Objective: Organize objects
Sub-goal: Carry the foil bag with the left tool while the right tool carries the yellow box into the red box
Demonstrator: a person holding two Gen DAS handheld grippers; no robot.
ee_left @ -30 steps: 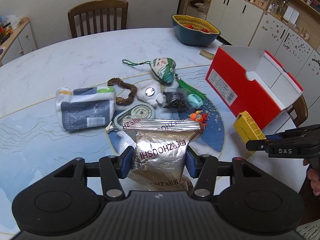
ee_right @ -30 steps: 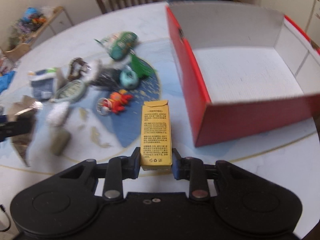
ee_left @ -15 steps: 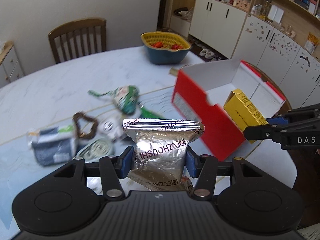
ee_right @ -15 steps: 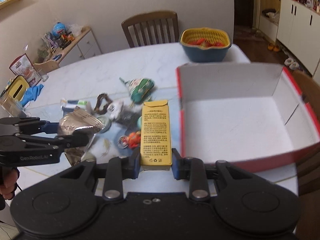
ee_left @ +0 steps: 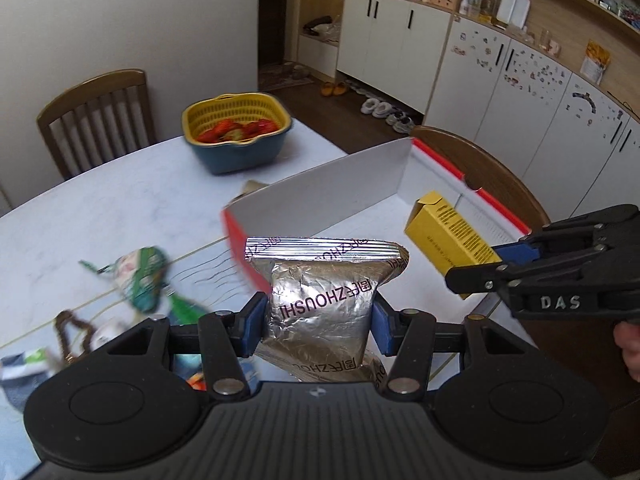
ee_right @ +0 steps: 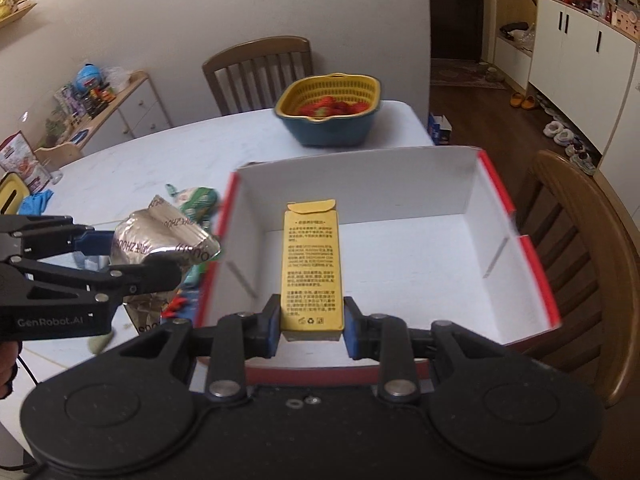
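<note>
Left gripper (ee_left: pixel 318 322) clamps the soft, crinkly foil pouch (ee_left: pixel 324 284) mid-body; right gripper (ee_right: pixel 311 320) pinches the rigid, light yellow carton (ee_right: pixel 312 268) at its base, red box (ee_right: pixel 400 264) ahead.

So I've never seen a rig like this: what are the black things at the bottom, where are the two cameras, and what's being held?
No robot here: a person holds a two-finger gripper in each hand, each with a camera looking along its fingers. The left view shows the left gripper clamped on a silver foil pouch; the right view shows the right gripper clamped on a yellow carton over an open red box. On the table are a basket of strawberries and small trinkets, blurred.
</note>
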